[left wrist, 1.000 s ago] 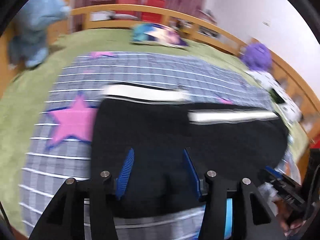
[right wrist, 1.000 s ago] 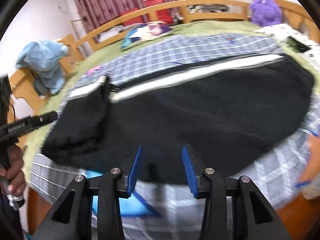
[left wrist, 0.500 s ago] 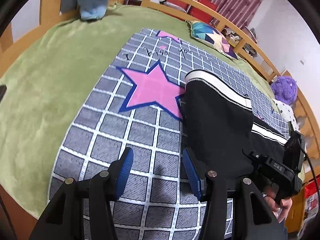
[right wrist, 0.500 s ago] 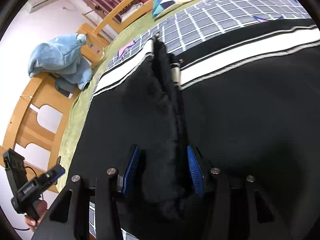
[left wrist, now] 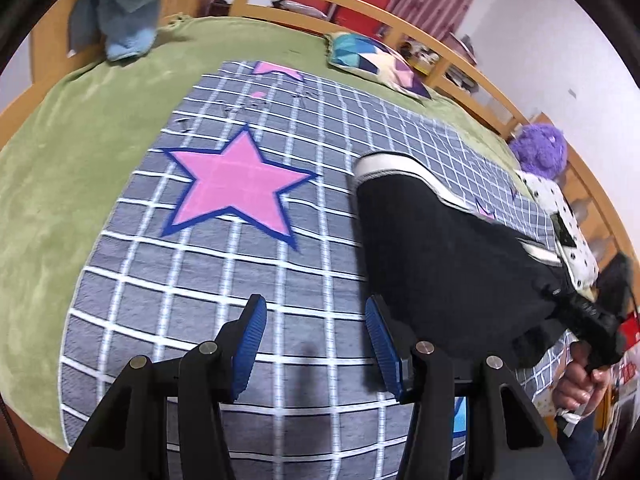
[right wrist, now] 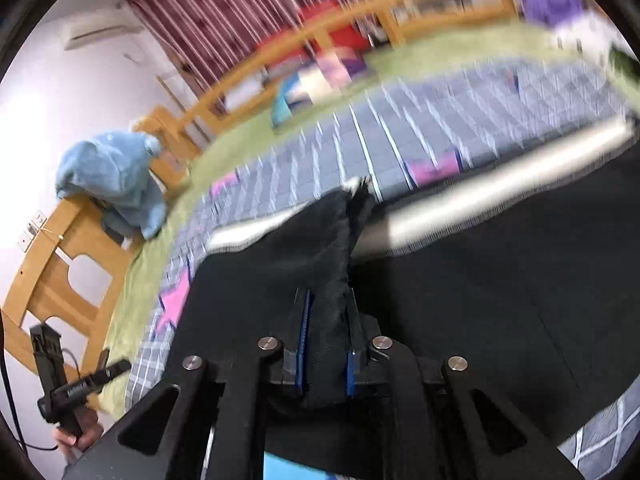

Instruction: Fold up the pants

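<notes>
Black pants [left wrist: 448, 268] with a white side stripe lie on a grey checked blanket [left wrist: 224, 280] with pink stars. In the left wrist view my left gripper [left wrist: 314, 340] is open and empty above the blanket, just left of the pants' edge. In the right wrist view my right gripper [right wrist: 326, 344] is shut on a raised ridge of the black pants [right wrist: 500, 280], which stands up between the blue pads. The rest of the pants spreads flat to the right. The right wrist view is blurred by motion.
The blanket lies on a green bedspread [left wrist: 60, 140] inside a wooden bed rail [left wrist: 400, 8]. A blue plush toy [left wrist: 132, 4] sits at the far left corner, a patterned cushion [left wrist: 372, 64] at the back, a purple plush [left wrist: 540, 148] at the right.
My right gripper has closed on a fold of the pants and lifted it. My left gripper stays open beside the pants and has shifted slightly over the blanket.
</notes>
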`<state>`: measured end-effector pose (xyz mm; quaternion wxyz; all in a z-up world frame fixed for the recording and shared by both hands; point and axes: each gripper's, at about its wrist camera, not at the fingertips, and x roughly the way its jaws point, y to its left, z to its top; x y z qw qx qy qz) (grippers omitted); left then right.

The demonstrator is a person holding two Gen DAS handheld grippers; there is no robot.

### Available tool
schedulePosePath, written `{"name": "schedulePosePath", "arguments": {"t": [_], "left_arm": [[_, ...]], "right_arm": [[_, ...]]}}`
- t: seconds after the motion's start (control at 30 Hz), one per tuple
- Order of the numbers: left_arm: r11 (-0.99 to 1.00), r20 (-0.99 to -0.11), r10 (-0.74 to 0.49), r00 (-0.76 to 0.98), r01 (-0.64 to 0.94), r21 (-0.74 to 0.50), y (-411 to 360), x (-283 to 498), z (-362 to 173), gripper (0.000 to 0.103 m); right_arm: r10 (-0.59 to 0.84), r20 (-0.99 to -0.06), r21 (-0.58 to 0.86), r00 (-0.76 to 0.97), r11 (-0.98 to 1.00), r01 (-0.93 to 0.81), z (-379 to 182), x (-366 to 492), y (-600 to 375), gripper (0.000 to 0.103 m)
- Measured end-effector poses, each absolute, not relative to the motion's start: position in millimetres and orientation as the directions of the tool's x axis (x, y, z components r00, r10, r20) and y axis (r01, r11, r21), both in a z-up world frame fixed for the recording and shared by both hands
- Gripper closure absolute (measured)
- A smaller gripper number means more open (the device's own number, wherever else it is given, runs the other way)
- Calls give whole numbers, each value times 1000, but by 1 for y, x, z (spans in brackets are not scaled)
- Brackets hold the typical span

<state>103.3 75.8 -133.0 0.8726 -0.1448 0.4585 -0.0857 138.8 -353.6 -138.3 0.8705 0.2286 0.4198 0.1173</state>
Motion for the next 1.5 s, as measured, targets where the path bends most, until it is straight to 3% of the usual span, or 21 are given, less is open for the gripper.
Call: {"name": "schedulePosePath", "arguments": {"t": [0.1, 0.17, 0.23, 0.33, 0.4, 0.47, 0.67, 0.93, 0.97, 1.03, 1.2, 1.37, 1.5], "left_arm": [[946, -781, -289, 554, 38, -323, 63, 104, -131, 54], [946, -781, -297, 550, 61, -317, 56, 102, -129, 54], [951, -778, -294, 554, 90, -295, 50, 99, -126, 53], [953, -777, -300, 553, 135, -272, 40, 96, -125, 50], [939, -766, -344, 544, 178, -295, 33, 93, -124, 50], [924, -762, -382, 523, 240, -298, 23, 89, -123, 43], [917, -794, -341, 503, 363, -164, 4, 65, -134, 42], [951, -793, -261, 551, 287, -113, -3, 75, -152, 45], [949, -788, -274, 551, 289, -128, -3, 77, -151, 63], [931, -770, -345, 538, 302, -206, 3, 80, -146, 79], [929, -751, -370, 547, 244, -279, 26, 79, -144, 83], [856, -722, -484, 494, 96, -508, 75, 88, -167, 83], [792, -701, -541, 464, 3, -610, 102, 90, -195, 83]], "right_arm": [[433, -708, 527, 559, 850, 9, -170, 138, -350, 78], [444, -736, 521, 511, 854, 9, -186, 137, -346, 65], [434, -745, 514, 507, 857, 21, -195, 132, -344, 65], [447, -718, 545, 534, 838, 33, -195, 122, -353, 80], [450, -727, 544, 519, 838, 35, -193, 122, -354, 77], [439, -741, 529, 508, 848, 39, -191, 126, -354, 75], [372, -763, 460, 528, 887, 39, -182, 112, -361, 72], [356, -758, 414, 547, 910, -17, -168, 69, -357, 71], [366, -754, 419, 545, 908, -29, -168, 65, -354, 71], [404, -741, 442, 537, 895, -63, -168, 59, -343, 71], [510, -722, 491, 468, 854, -172, -177, 57, -299, 71], [531, -721, 492, 444, 845, -212, -184, 68, -264, 72], [548, -695, 515, 466, 831, -209, -175, 78, -258, 72]]}}
